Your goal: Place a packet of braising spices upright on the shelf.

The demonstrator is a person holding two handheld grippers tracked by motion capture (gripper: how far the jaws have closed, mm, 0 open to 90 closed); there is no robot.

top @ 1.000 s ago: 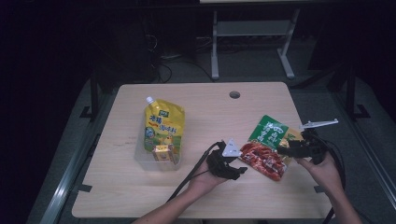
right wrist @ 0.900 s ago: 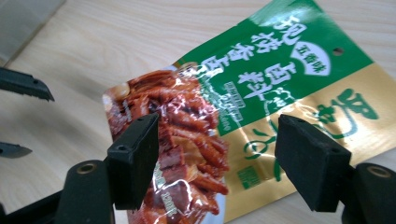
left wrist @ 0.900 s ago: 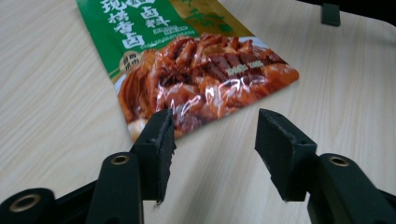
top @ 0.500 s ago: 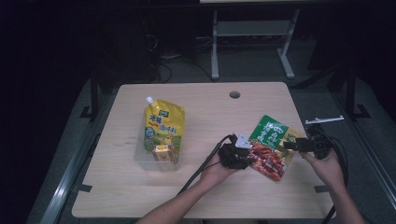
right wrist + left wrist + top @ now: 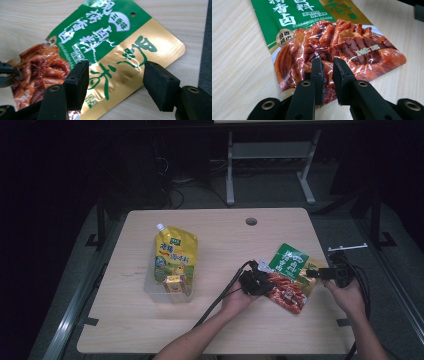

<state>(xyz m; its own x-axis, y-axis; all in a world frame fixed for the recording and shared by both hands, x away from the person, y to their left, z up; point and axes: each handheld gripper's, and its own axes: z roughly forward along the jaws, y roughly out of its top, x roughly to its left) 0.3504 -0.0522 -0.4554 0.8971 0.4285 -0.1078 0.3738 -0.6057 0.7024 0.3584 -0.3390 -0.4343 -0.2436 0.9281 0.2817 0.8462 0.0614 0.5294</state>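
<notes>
Our left claw (image 5: 327, 65), jaws just closing, nearly met over the pouch (image 5: 287, 279), which lay flat on the desk (image 5: 225, 245). Our right claw (image 5: 115, 75) straddled its gold edge, spread. A bin (image 5: 167, 292) with a yellow pouch (image 5: 175, 254) stood well apart; nothing blocked us.

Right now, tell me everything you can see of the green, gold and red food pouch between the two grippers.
The food pouch is a flat, glossy foil-like sachet: green top with white characters and a small hang hole, a gold panel, and a red picture of braised meat with star anise. It lies flat and slanted on the wooden table, near its right edge. The left gripper, jaws nearly together, is over its red end; the right gripper, jaws wide, straddles its gold side. Whether either grips it is unclear.
</notes>
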